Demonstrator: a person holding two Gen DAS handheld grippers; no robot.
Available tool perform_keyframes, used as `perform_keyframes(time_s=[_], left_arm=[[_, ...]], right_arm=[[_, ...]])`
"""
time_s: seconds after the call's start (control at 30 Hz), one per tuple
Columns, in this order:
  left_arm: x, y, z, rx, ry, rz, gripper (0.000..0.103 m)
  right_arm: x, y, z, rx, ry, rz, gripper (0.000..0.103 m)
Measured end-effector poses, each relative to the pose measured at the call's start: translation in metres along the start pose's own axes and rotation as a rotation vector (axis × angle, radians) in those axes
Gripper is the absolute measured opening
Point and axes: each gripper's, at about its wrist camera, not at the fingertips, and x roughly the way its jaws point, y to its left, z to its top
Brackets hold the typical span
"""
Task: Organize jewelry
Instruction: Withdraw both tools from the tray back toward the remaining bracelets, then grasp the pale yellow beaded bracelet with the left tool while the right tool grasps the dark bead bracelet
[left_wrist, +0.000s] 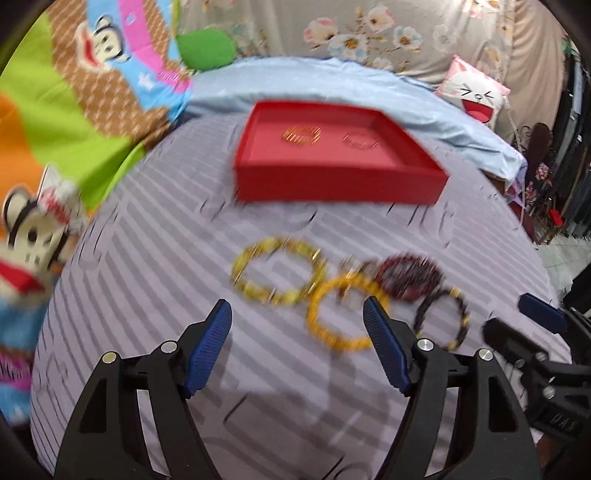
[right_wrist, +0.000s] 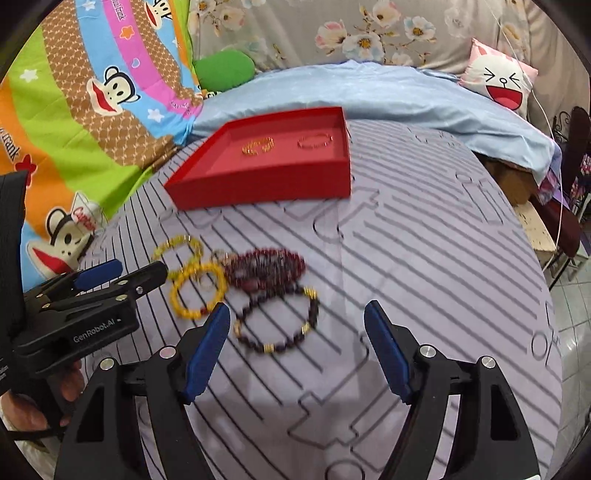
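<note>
Striped purple cloth (right_wrist: 424, 258) holds the dark bead bracelet (right_wrist: 277, 325) just ahead of our right gripper (right_wrist: 297, 314), spread wide and empty.

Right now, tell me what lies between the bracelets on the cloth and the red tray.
Nothing: only bare striped cloth separates the bracelets from the red tray. The right wrist view shows this most sharply; the left wrist view, though blurred, agrees.

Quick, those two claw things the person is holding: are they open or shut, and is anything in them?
Left gripper: open, nothing between its fingers.
Right gripper: open, nothing held either.
</note>
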Motion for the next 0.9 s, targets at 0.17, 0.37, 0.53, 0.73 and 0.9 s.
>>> perform_keyframes(time_s=[0.17, 0.37, 0.53, 0.73, 0.9], left_arm=[[0.0, 0.025, -0.016, -0.084, 0.03, 0.03, 0.07], [0.011, 0.044, 0.005, -0.135, 0.033, 0.057, 0.07], [0.037, 0.043, 0.023, -0.1, 0.044, 0.089, 0.065], [0.062, 0.046, 0.031, -0.09, 0.058, 0.107, 0.059], [0.064, 0.04, 0.029, -0.061, 0.033, 0.119, 0.051]], right_arm=[[0.002, -0.003, -0.018, 0.002, 0.02, -0.018, 0.072], [0.008, -0.002, -0.011, 0.002, 0.017, -0.02, 0.072], [0.015, -0.001, 0.001, -0.001, 0.008, -0.033, 0.072], [0.028, -0.002, 0.01, -0.007, 0.023, -0.057, 0.067], [0.043, -0.004, 0.009, -0.011, 0.056, -0.069, 0.056]])
